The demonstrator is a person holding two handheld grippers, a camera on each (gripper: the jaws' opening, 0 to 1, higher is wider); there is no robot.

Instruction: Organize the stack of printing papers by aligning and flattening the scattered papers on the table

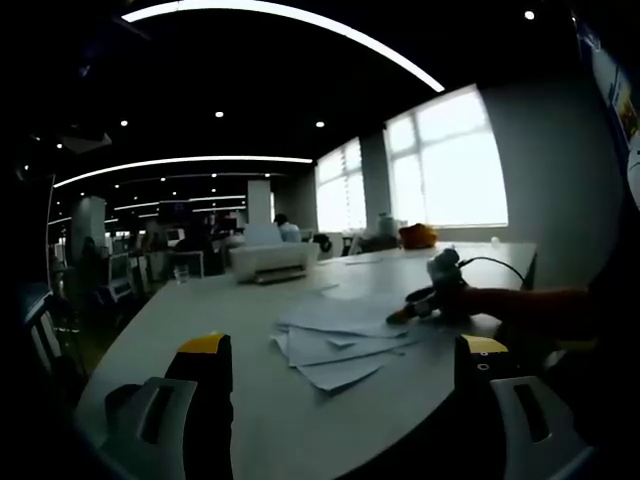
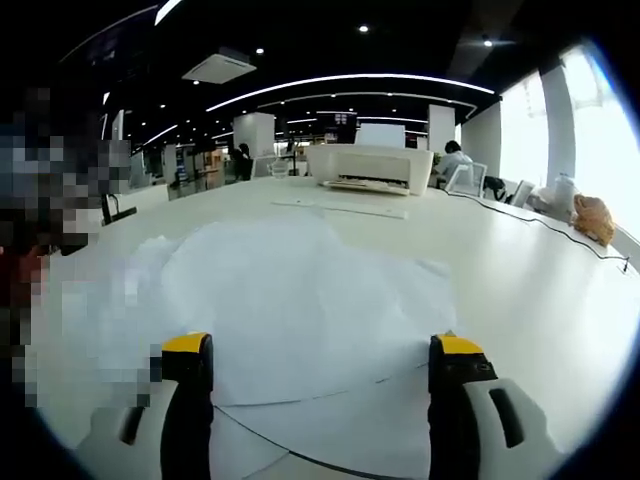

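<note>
Left gripper view, near: the left gripper [image 1: 340, 375] is seen with yellow-tipped black jaws held wide apart, nothing clamped between them, poised over the near edge of the long white counter [image 1: 200, 310]. Just beyond the jaws, the loose stack of white printing papers [image 1: 335, 340] is seen lying flat on the counter, sheets fanned out and skewed, corners sticking out on the near side. At the stack's right edge the right gripper [image 1: 405, 313] is seen coming in from the right, its yellow tip touching or just over the papers; whether its jaws are apart cannot be told from this view. Behind it a dark sleeve [image 1: 530, 305] is seen.

Further back a white desktop printer [image 1: 268, 261] is seen standing on the counter, well apart from the papers. An orange bag [image 1: 418, 236] is seen at the far end near the bright windows [image 1: 445, 165].

Right gripper view, near: the right gripper's [image 2: 325, 400] yellow-tipped jaws are seen wide apart, empty, low over the white papers [image 2: 300, 300], which spread across the counter [image 2: 540, 300] directly ahead, overlapping unevenly. Beyond them the white printer [image 2: 365, 167] is seen with a flat sheet [image 2: 340, 207] in front of it. A dark cable [image 2: 540, 225] is seen running along the counter at the right.
</note>
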